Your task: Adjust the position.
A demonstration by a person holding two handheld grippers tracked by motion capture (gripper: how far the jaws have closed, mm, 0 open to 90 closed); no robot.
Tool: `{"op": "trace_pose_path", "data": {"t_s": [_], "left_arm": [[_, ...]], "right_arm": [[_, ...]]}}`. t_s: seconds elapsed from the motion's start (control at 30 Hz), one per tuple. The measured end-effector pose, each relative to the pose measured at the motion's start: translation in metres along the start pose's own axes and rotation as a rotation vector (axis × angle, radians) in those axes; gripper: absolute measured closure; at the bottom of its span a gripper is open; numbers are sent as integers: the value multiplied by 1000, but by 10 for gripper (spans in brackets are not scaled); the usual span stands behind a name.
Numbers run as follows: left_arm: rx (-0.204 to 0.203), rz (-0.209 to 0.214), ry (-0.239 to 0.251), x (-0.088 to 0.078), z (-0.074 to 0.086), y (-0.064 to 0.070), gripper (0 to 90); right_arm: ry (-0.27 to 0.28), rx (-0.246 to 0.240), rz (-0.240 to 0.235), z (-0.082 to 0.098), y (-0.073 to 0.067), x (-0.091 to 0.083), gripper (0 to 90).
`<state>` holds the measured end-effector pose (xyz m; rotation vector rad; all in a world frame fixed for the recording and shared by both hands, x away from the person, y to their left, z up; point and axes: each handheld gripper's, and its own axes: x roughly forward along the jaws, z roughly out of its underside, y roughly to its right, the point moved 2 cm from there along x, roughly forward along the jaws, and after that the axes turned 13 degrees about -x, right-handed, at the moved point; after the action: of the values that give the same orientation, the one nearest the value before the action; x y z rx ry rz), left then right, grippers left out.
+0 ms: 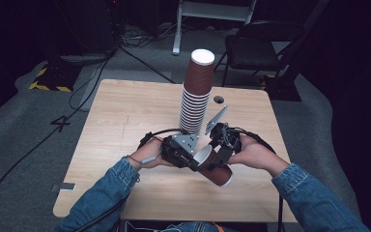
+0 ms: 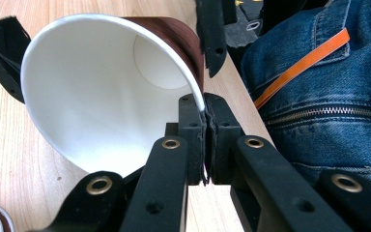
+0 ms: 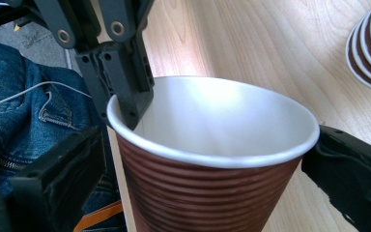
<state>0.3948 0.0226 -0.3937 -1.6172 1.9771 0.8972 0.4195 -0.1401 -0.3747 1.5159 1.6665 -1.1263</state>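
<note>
One brown ribbed paper cup with a white inside (image 1: 216, 166) was held tilted just above the near middle of the pale wooden table (image 1: 125, 111), its mouth turned toward the person's left and its base toward the near right. Two grippers had it. The left gripper (image 2: 205, 128) had its jaws pressed together on the cup's thin white rim, one jaw inside the wall and one outside. The right gripper (image 3: 212, 159) stood wide around the cup's body, a black jaw against each side of the ribbed wall just under the rim. The cup looked round at the mouth, clean and white inside. Beyond it, near the grippers, stood one tall stack of upturned brown paper cups (image 1: 196, 94), its white rims showing as many close bands. Farther off, on the floor, stood one dark folding chair (image 1: 258, 46).
</note>
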Motion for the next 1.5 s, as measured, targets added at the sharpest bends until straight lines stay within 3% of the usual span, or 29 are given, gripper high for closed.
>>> {"op": "trace_pose_path", "data": {"t_s": [0.4, 0.73, 0.8, 0.9, 1.03, 1.33, 1.5], "left_arm": [[35, 24, -14, 2, 0, 3, 866], [17, 34, -5, 1, 1, 4, 859], [4, 34, 6, 0, 1, 2, 836], [-41, 34, 24, -3, 2, -3, 604], [-75, 32, 35, -5, 5, -5, 457], [-138, -20, 95, -28, 19, -9, 379], [-168, -34, 119, -35, 29, -9, 377]], "right_arm": [[-25, -2, -45, -1, 1, 10, 34], [-42, 1, -69, -2, 0, 10, 94], [-43, -5, -66, -2, -1, 10, 98], [-58, -19, -58, -2, -1, 11, 107], [-61, -15, -47, -1, -1, 10, 111], [-18, -20, 7, 3, 2, -3, 115], [56, -3, 67, 10, 4, -20, 115]]}}
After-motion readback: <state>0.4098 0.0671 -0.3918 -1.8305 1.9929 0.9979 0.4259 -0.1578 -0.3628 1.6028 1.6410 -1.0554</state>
